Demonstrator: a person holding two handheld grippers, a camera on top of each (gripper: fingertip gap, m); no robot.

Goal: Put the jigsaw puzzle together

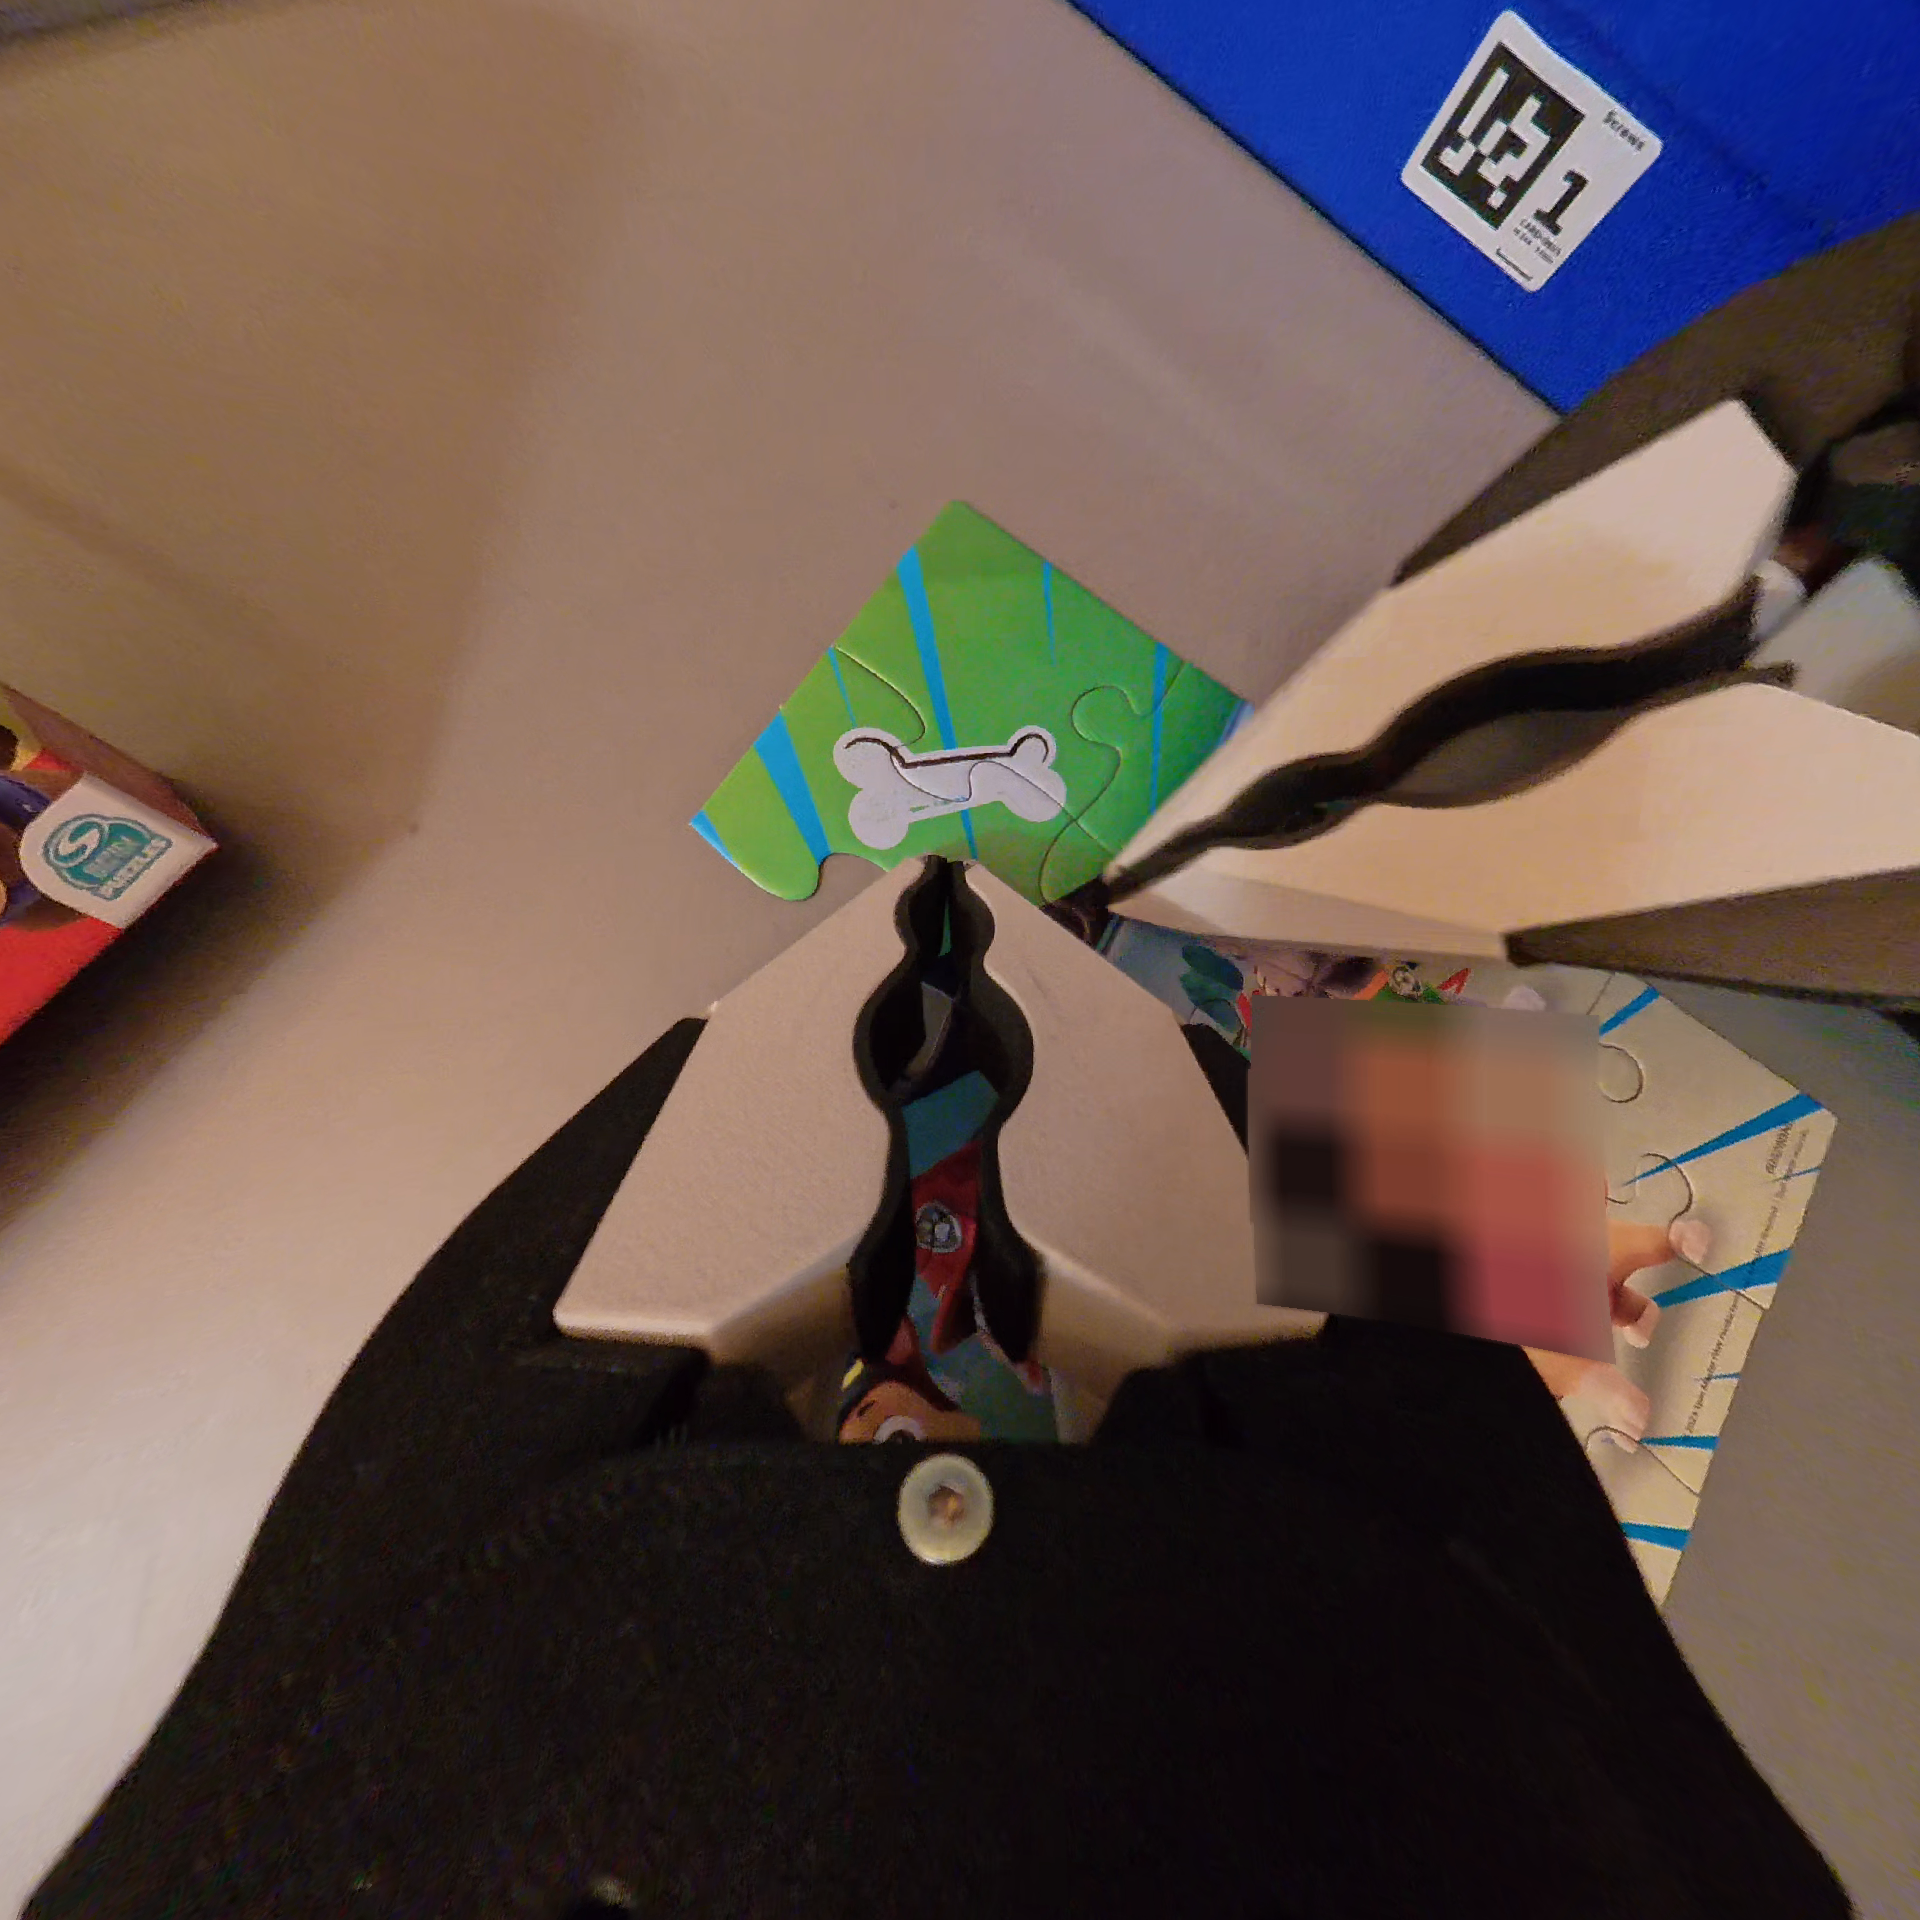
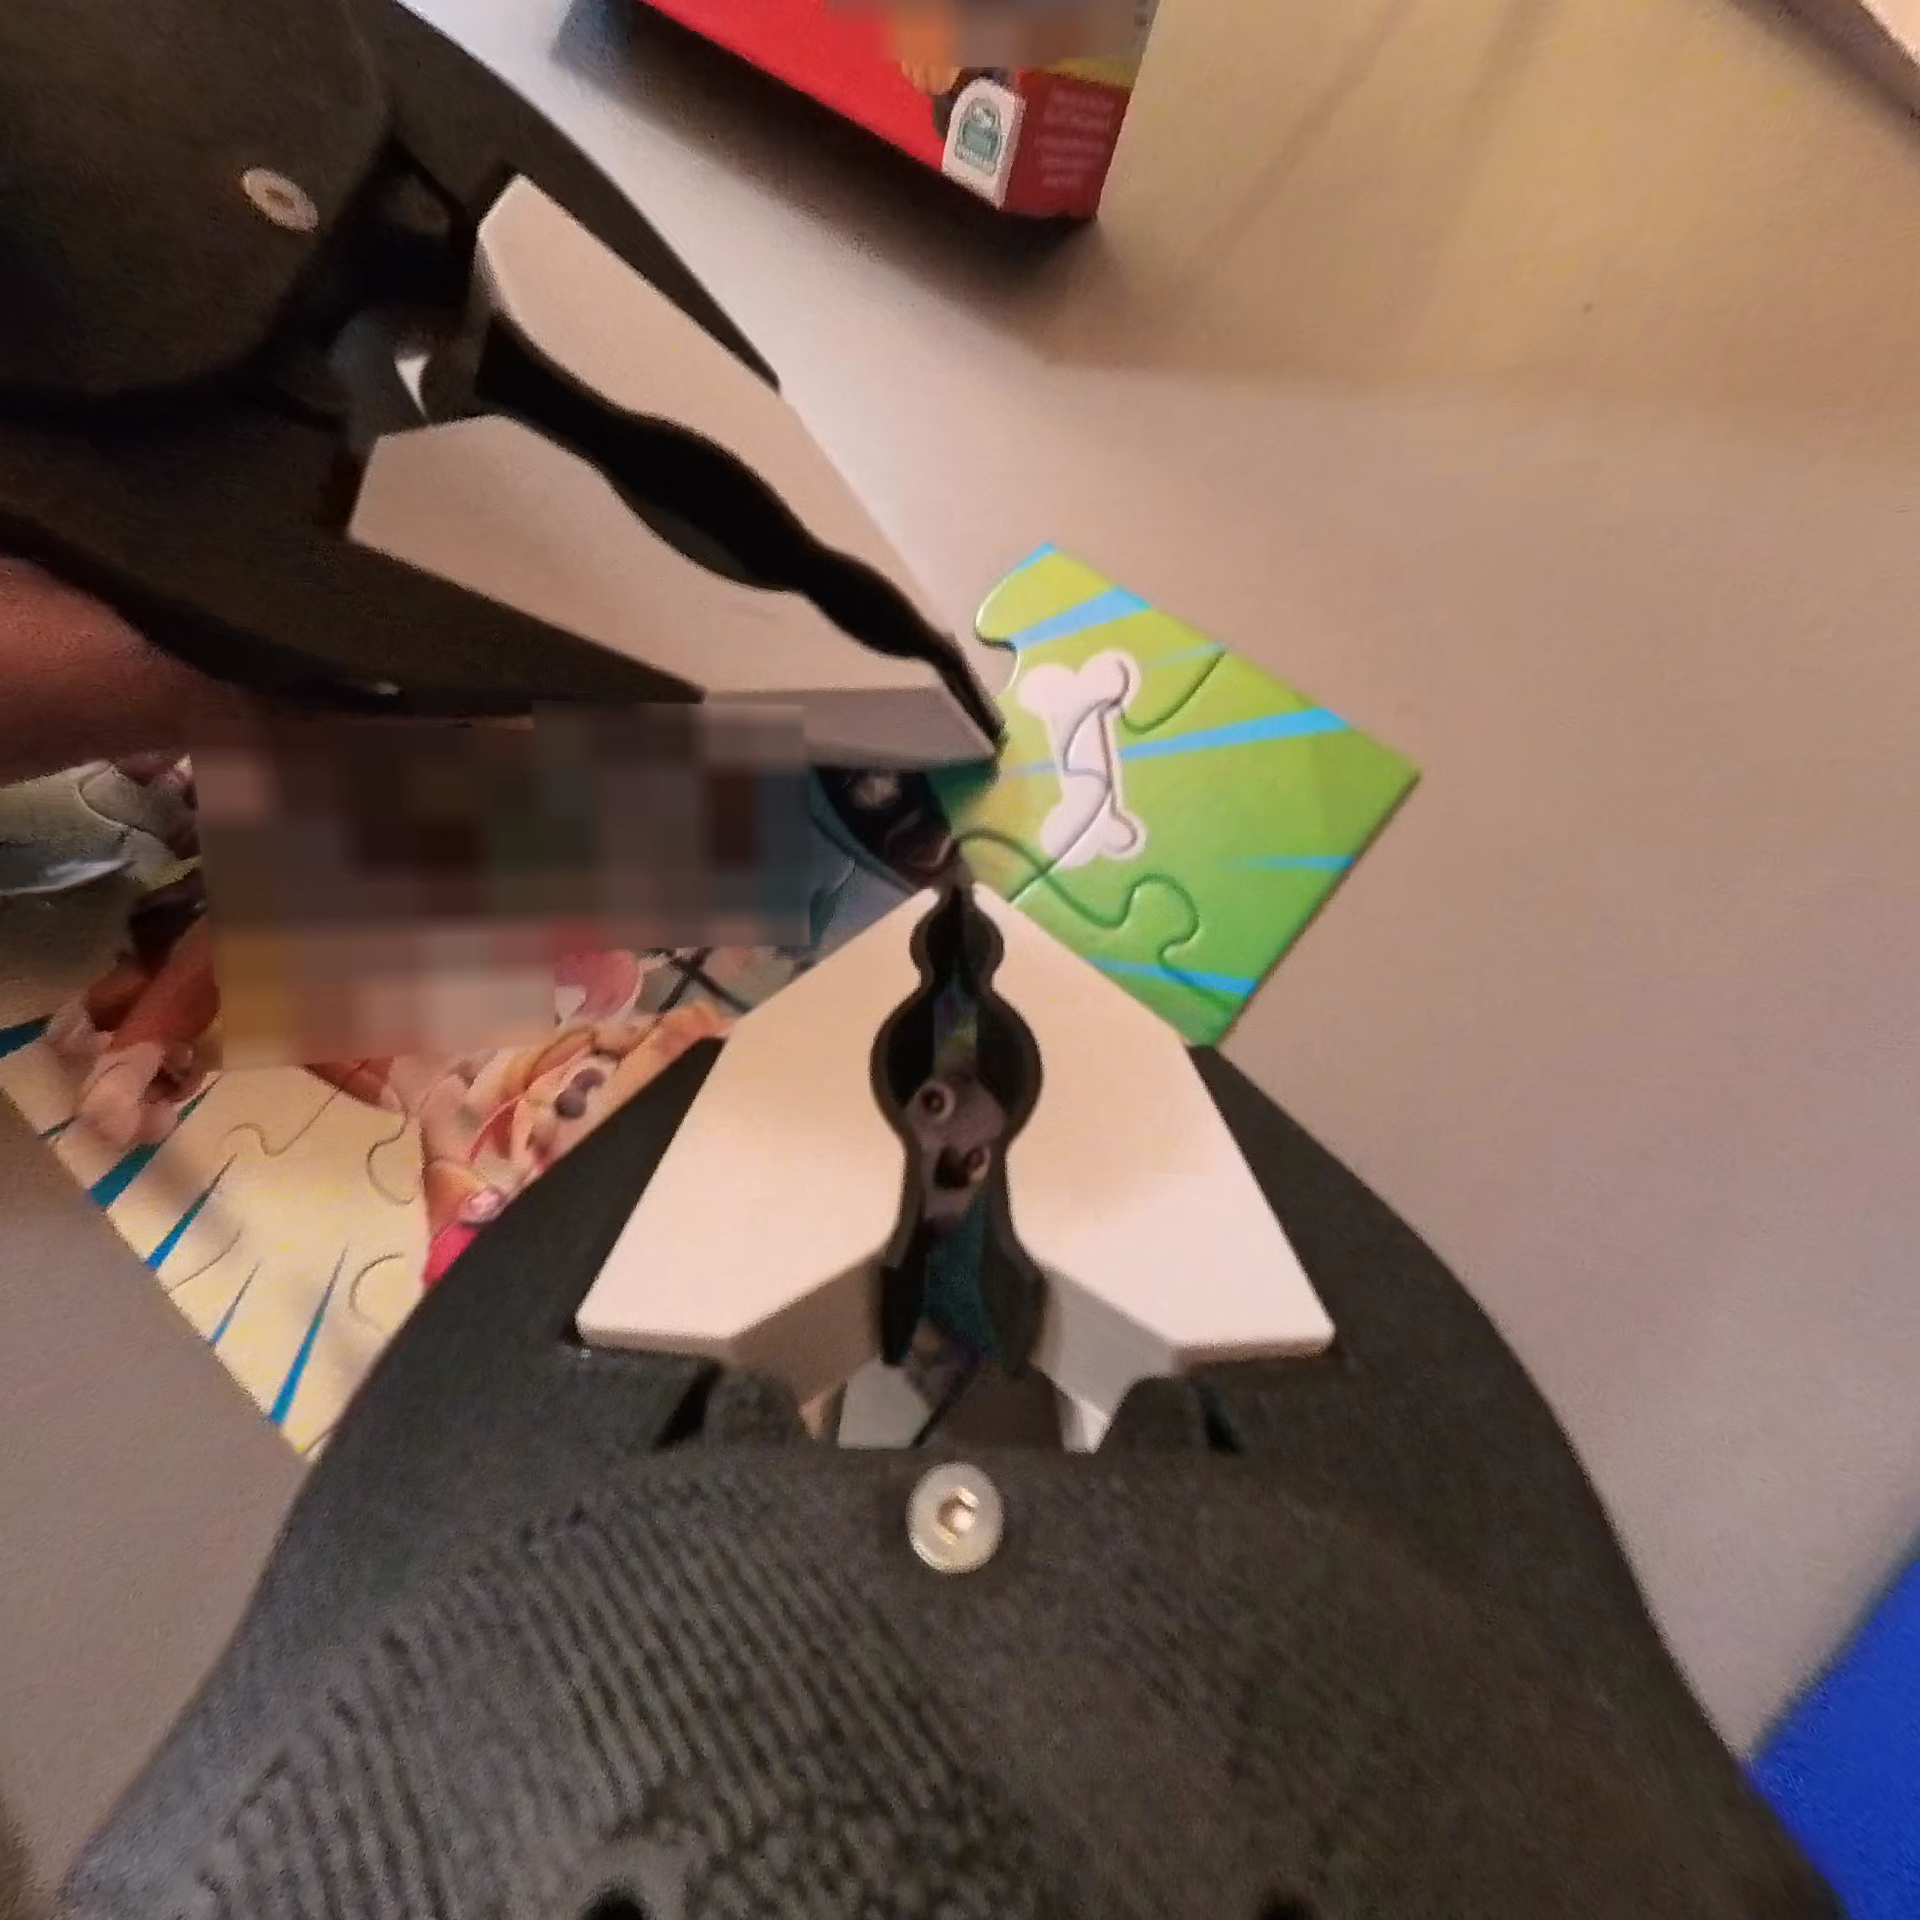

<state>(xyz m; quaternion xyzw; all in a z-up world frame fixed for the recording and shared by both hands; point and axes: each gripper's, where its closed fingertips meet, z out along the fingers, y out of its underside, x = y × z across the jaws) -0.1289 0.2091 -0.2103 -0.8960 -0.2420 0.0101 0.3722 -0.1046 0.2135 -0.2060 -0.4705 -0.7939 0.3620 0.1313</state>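
left gripper (image 1: 940, 868): jaws closed, nothing between them, tip pressing down at the near edge of the green puzzle corner (image 1: 977, 707) | right gripper (image 2: 956, 894): also closed and empty, tip meeting the same corner from the other side | puzzle lying flat on the table (image 1: 416, 416), both grippers equally near

A white square-code sticker (image 1: 1527, 151) with small print sits on the blue box (image 1: 1299, 125). A round teal logo (image 1: 109, 852) marks the red cardboard box's (image 1: 62, 935) white corner. Fine print (image 1: 1756, 1247) edges the cartoon jigsaw puzzle (image 1: 1704, 1351).
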